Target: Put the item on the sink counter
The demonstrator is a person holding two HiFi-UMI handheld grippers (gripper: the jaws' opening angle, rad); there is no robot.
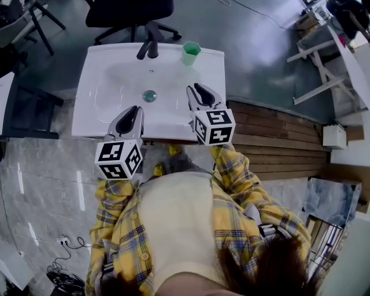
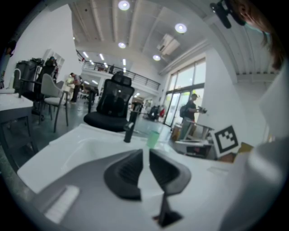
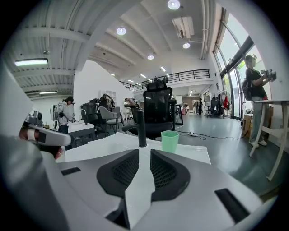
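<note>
A green cup stands upright on the white sink counter, at its back right next to the black faucet. It also shows in the left gripper view as the cup and in the right gripper view as the cup, well beyond the jaws. My left gripper hovers over the counter's front edge; its jaws are shut with nothing in them. My right gripper is over the front right of the basin. Its jaws stand a narrow gap apart, with nothing between them.
The basin has a round drain. A black office chair stands behind the sink. Wooden boards lie to the sink's right, and white shelving stands beyond them. Several people stand far off in the room.
</note>
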